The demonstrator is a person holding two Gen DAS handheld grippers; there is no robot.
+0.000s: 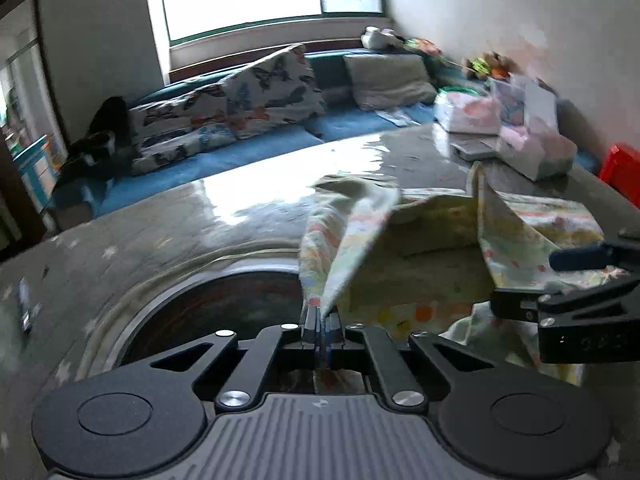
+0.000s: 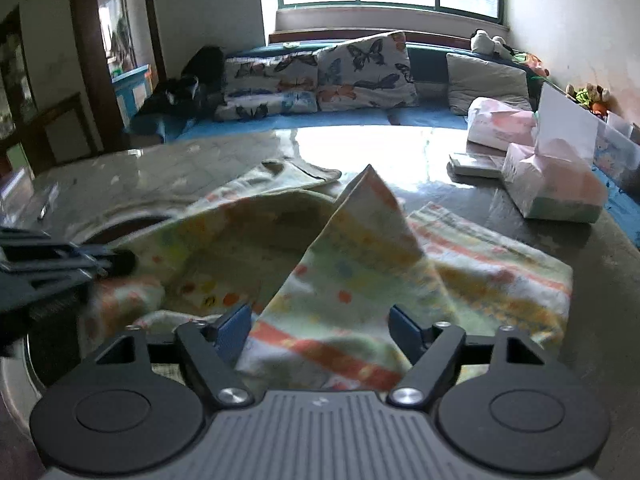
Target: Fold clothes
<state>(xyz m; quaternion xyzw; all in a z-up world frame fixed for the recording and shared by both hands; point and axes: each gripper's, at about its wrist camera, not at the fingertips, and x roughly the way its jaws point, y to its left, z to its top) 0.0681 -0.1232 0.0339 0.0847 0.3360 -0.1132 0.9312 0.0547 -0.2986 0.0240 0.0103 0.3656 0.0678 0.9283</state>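
A pale garment with orange, yellow and green print lies partly folded on a glossy grey table. My left gripper is shut on one edge of the garment and lifts it off the table. My right gripper is open, its blue pads on either side of a raised fold of the cloth. The right gripper also shows in the left wrist view, at the right edge. The left gripper shows in the right wrist view, at the left edge, against the cloth.
A round dark opening is set in the table near my left gripper. Tissue boxes and packets stand at the table's far right. A blue sofa with butterfly cushions runs behind the table, under the window.
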